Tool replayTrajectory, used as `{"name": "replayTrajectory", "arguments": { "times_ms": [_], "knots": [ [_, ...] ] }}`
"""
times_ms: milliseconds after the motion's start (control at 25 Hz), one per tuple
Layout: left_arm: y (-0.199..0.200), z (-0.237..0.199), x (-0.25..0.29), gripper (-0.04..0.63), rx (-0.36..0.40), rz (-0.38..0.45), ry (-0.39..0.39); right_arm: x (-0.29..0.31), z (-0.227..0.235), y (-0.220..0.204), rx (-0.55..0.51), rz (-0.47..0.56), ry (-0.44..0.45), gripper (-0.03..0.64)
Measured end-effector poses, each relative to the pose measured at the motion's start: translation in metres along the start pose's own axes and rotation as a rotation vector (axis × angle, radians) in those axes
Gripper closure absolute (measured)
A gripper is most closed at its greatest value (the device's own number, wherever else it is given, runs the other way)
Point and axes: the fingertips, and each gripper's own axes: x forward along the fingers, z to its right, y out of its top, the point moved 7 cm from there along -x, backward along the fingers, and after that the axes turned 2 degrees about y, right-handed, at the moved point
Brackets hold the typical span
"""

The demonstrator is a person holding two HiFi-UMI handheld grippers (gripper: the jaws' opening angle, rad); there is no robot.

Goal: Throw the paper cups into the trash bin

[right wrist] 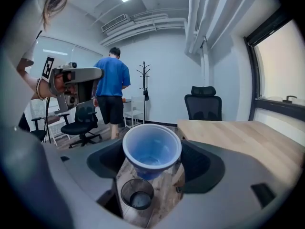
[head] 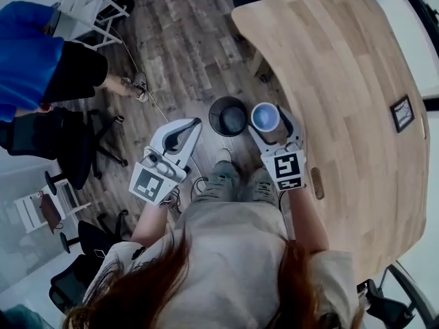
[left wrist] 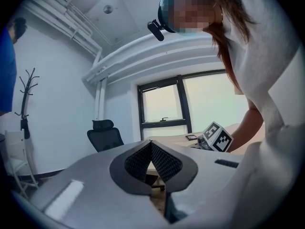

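Observation:
A blue paper cup (head: 265, 117) sits upright between the jaws of my right gripper (head: 269, 125), which is shut on it; the cup (right wrist: 152, 149) fills the middle of the right gripper view. The black mesh trash bin (head: 228, 116) stands on the wood floor just left of the cup, and the bin (right wrist: 137, 194) appears below the cup with something pale at its bottom. My left gripper (head: 190, 130) hangs left of the bin, pointing up and away, its ribbed pads (left wrist: 162, 162) pressed together with nothing between them.
The light wooden table (head: 350, 81) curves along the right, with a small dark-framed item (head: 402, 113) on it. A person in blue (head: 31, 53) stands at the left by black office chairs (head: 82, 149). My own shoes (head: 236, 180) are near the bin.

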Motion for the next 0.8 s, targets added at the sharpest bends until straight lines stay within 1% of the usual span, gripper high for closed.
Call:
{"name": "replayTrajectory", "arguments": {
  "times_ms": [200,400,640,800],
  "knots": [
    [-0.026,-0.026,-0.029,0.592,-0.033,-0.031,0.039,0.054,-0.032,-0.017,0.023,-0.024,0.057,0.273],
    [-0.05,-0.048,-0.047,0.592,-0.041,-0.048,0.051,0.098,-0.055,-0.042,0.002,-0.06,0.087,0.273],
    [-0.074,-0.065,-0.052,0.592,-0.059,-0.047,0.075,0.135,-0.071,-0.079,0.003,-0.107,0.126,0.273],
    [-0.089,-0.067,-0.053,0.592,-0.066,-0.069,0.085,0.154,-0.077,-0.105,0.018,-0.129,0.155,0.273]
  ]
}}
